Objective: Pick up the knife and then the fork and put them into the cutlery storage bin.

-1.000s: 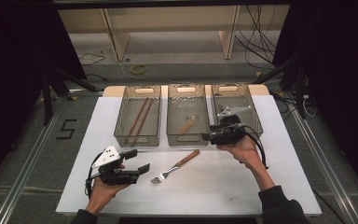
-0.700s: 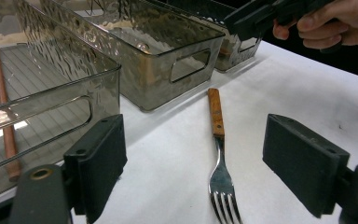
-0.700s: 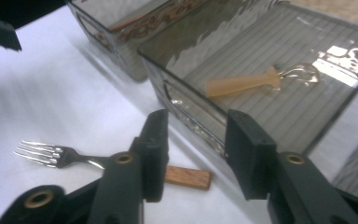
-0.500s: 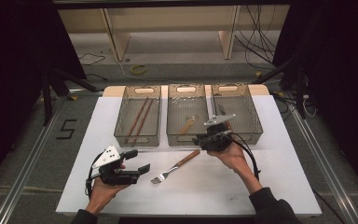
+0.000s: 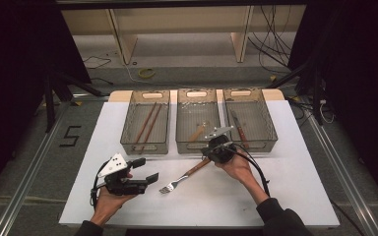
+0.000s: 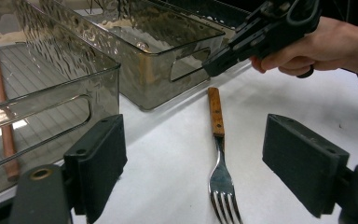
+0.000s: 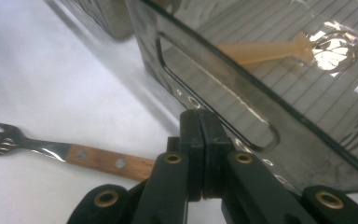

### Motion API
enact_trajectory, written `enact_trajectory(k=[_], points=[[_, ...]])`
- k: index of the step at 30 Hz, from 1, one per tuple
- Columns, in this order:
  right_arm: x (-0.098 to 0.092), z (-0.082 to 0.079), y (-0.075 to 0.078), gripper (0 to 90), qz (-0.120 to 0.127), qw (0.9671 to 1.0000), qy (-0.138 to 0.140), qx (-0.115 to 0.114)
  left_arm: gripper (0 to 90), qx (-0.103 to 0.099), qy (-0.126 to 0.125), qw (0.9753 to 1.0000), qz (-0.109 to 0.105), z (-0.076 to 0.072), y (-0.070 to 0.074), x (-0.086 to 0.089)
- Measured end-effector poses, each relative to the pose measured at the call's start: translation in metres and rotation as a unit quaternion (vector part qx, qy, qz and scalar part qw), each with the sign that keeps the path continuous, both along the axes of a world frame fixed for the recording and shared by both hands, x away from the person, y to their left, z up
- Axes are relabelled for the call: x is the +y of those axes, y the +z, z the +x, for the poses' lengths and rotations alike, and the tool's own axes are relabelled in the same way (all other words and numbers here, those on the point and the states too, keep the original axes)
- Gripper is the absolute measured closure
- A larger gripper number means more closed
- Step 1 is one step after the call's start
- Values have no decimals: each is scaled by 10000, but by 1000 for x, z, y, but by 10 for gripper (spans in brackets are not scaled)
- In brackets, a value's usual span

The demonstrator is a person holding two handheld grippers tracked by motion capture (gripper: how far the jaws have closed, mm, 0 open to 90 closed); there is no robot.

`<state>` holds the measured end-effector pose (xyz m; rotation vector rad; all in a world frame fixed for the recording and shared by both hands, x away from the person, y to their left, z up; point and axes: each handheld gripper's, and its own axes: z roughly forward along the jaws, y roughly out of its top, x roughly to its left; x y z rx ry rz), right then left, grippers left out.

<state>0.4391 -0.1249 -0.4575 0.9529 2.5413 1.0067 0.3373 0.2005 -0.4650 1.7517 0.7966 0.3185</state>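
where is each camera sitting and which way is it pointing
High view: above the person's side, facing forward and down on the table; both forearms and hands show.
Left gripper view: on the left gripper, open jaws framing the fork.
Right gripper view: on the right gripper, shut, by the middle bin.
All share the fork.

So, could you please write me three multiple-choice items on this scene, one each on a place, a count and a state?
1. Where does the fork lie?
A. in the left bin
B. on the white table top, in front of the bins
C. in the right bin

2. How many clear bins stand in the row?
A. two
B. three
C. four

3. How stand the jaws of the right gripper?
A. pressed together, empty
B. wide open
C. shut on the fork

Key: 1 B, it rests on the table top near the middle bin; 2 B, three side by side; 3 A, the right gripper view shows them meeting above the fork's wooden handle.
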Motion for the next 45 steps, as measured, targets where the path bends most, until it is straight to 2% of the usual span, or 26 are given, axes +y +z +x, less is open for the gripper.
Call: enact_trajectory(k=[3, 8, 13, 20, 25, 30, 35, 45], points=[[4, 2, -6, 900, -179, 9998, 2, -28, 207, 1, -2, 10000, 5, 0, 0, 0], [3, 7, -12, 900, -264, 9996, -83, -3, 207, 8, -9, 10000, 7, 0, 0, 0], [3, 8, -14, 900, -313, 9995, -56, 9, 208, 19, -3, 10000, 6, 0, 0, -1], [5, 8, -21, 900, -480, 9988, -27, 126, 208, 10, -15, 10000, 14, 0, 0, 0], [3, 7, -20, 900, -523, 9984, -1, 203, 208, 10, -14, 10000, 10, 0, 0, 0], [0, 6, -18, 900, -555, 9977, 10, 385, 208, 8, -15, 10000, 14, 0, 0, 0], [-5, 1, -15, 900, -658, 9961, 33, 583, 208, 2, -11, 10000, 26, 0, 0, 0], [-18, -20, -11, 900, -769, 9940, 181, 751, 208, -8, -6, 10000, 20, 0, 1, 0]])
